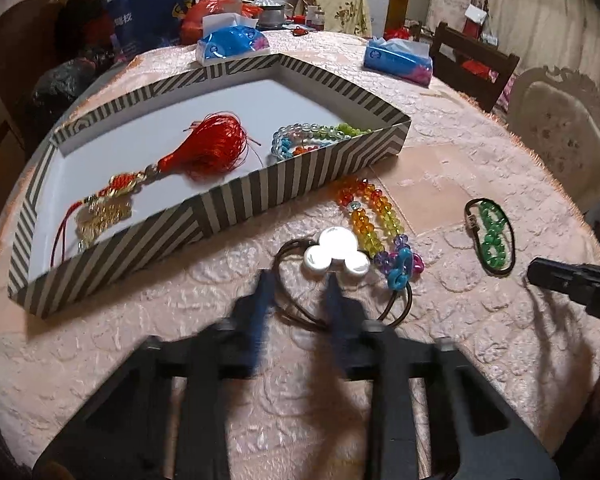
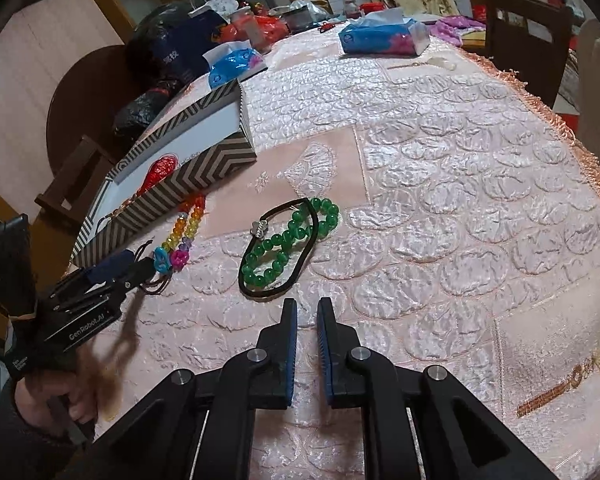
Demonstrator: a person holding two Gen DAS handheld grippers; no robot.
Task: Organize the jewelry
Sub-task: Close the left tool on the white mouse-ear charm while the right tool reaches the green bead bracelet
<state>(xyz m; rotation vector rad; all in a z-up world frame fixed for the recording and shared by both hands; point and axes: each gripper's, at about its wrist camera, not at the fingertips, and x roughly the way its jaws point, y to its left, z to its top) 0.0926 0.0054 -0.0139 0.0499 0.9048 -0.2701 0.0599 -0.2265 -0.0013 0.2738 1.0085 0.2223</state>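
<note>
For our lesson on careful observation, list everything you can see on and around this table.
Tablecloth: one, pink, covering the table.
Striped box: one, black and white, on the cloth.
Tassel ornament: one, red and gold, in the box.
Bead bracelet: one, pastel multicolour, in the box.
Rainbow bead strand: one, on the cloth beside the box.
Hair tie: one, white discs on brown cord, beside the strand.
Green bracelet: one, on the cloth.
Black band: one, looped across the green bracelet.
Tissue packs: two, blue, far side.
Left tongs: black, blurred, at the hair tie's cord.
Right tongs: black, shut, empty, near the green bracelet.
Hand: one, holding the left tongs.
</note>
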